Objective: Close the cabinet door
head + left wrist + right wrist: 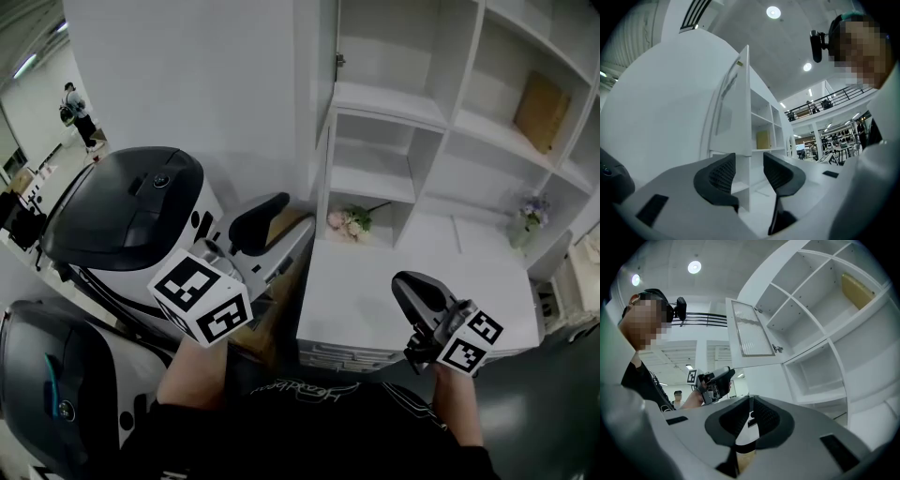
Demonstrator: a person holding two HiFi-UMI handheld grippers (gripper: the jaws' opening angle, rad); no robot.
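Cabinet door (pixel 751 333) stood swung out from the upper shelves (pixel 441 112), hinged at the cabinet, free edge toward me. Left gripper (pixel 749 169) was released, jaws apart; the door's edge lined up beyond them, not touching. Right gripper (pixel 750 412) was clenched on nothing, low near the counter (pixel 375 281). My judgement: set a left jaw flat on the face turned away from the shelves, near the free edge, push in one steady arc, and ease off before it slammed.

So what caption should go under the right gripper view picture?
Right gripper, jaws together, faces the open door and white shelves; the left gripper hovers below the door.
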